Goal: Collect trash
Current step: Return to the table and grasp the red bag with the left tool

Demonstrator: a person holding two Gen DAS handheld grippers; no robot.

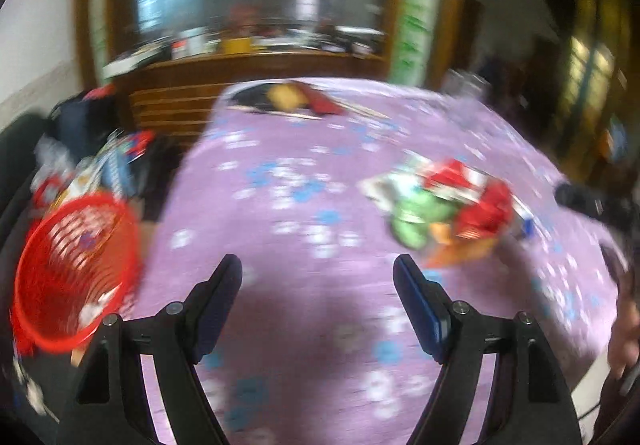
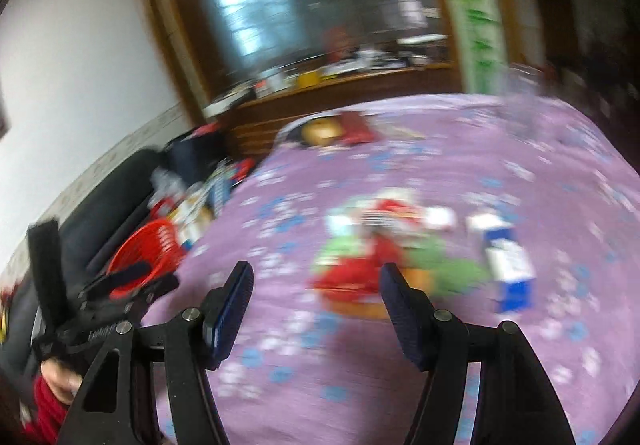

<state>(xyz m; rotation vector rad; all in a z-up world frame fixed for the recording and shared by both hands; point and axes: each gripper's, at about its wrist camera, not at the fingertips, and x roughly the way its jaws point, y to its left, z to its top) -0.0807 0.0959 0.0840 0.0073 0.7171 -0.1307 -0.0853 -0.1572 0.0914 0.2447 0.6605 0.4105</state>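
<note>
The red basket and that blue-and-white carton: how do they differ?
The red basket is round, open-topped and slatted; the blue-and-white carton is a closed box. The basket sits off the left edge of the purple cloth, while the carton lies on it, right of the wrapper pile. Neither is held by the open jaws.

Purple bedspread (image 1: pixel 320 165) with blue-white flowers; red basket (image 1: pixel 72 269); red, green wrappers (image 1: pixel 448 209).

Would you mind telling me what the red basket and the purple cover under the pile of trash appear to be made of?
The red basket looks like moulded plastic: a uniform glossy red with slotted, see-through walls. The purple cover appears to be soft woven or plush fabric, matt, printed with pale and blue flowers; it drapes over the edge. Motion blur leaves its exact weave unclear.
</note>
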